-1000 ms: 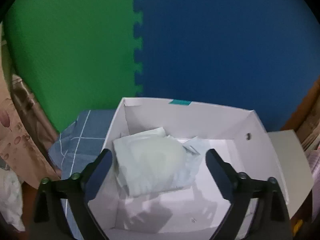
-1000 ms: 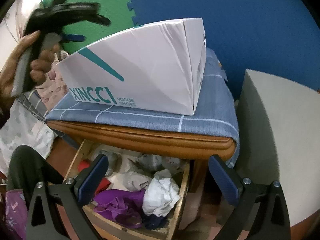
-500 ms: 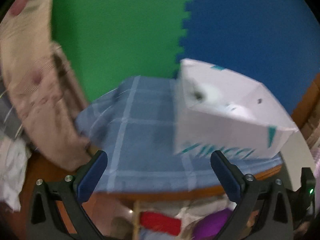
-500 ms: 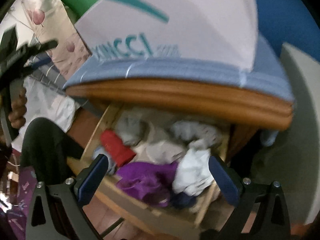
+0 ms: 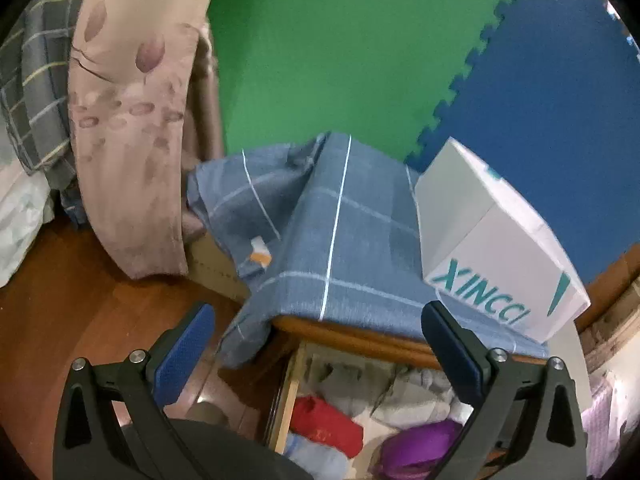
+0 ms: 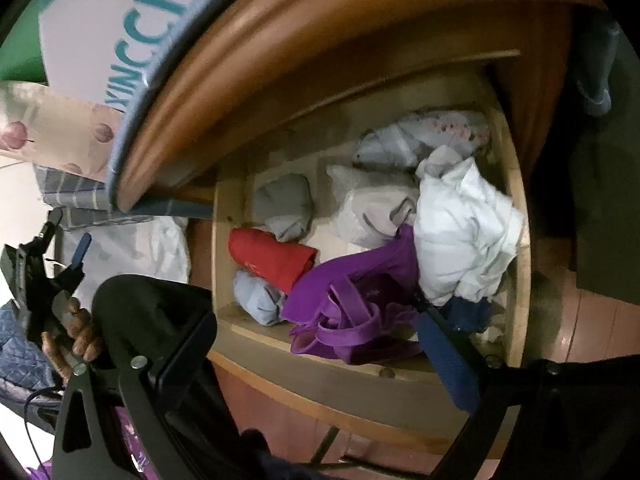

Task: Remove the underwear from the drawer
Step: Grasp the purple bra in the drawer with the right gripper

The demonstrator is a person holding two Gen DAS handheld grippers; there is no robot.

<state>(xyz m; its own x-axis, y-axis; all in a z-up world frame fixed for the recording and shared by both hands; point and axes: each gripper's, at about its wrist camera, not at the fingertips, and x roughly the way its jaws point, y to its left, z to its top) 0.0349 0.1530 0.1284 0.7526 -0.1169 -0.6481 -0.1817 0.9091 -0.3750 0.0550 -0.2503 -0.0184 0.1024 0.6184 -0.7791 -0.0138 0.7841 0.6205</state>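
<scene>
both claws empty above an open, full drawer

left wrist view: the left gripper [image 5: 316,344] is spread wide with nothing between its blue pads, held back and above the wooden cabinet [image 5: 360,334]. a blue checked cloth [image 5: 336,240] drapes over the cabinet top, probably to protect the wood, and a white shoe box [image 5: 488,248] sits on it toward the right edge; the teal lettering that shows reads "xincci". below the cabinet's lip the open drawer [image 5: 286,396] is only partly seen, with a red roll [image 5: 328,424] and a purple garment [image 5: 416,446] inside. a floral fabric [image 5: 128,120] hangs at the left, and green and blue foam mats [image 5: 360,52] cover the wall behind.

right wrist view: the right gripper [image 6: 316,354] is also wide apart and empty, tilted down over the drawer [image 6: 516,208], likely lined up for a pick. the underwear lies loose inside: the purple garment [image 6: 352,292] is nearest the front, just ahead of the claw, touching a crumpled white piece [image 6: 460,232], the red roll [image 6: 272,256] and pale grey bundles [image 6: 286,204]. the box's "xincci" lettering shows again, upper left. a hand [image 6: 74,332] holds the other tool at the far left.
</scene>
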